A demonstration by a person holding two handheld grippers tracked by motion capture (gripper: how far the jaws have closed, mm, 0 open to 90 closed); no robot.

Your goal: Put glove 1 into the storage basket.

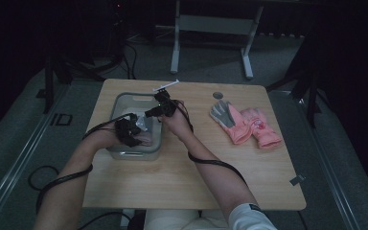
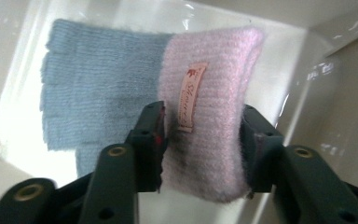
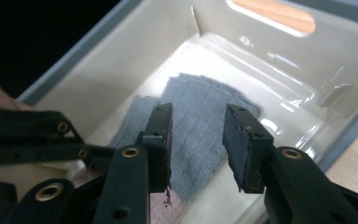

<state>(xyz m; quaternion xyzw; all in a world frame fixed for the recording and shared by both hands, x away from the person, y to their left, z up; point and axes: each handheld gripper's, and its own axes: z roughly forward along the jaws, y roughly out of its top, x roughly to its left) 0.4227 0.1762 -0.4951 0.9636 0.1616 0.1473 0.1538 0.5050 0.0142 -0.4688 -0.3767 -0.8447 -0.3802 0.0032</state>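
We see a wooden table with a grey bin standing toward its left edge, nearer the far side than the near one. Both of the person's forearms reach in from the near edge and meet over the bin.

The left gripper is down inside the bin. Its jaws stand at either side of the pink cuff of a knit glove, the two pads pressing the cuff's left and right edges so the cuff bulges toward the camera between them. We read this as a hold on the glove. The glove's blue finger part lies flat on the bin's pale floor, stretching away to the left of the jaws. A small pink label sits on the cuff just beside the left pad.

The right gripper hangs over the bin at its right rim. Its jaws stand moderately apart with nothing between them; below the gap we see the blue part of the glove on the bin floor. The left gripper's black frame crosses the left side of that view.

On the table's right half, near the far edge, lies a pink glove pair with grey palms, well apart from the bin. A white stick-like item lies at the far edge just behind the bin; we cannot tell what it is.
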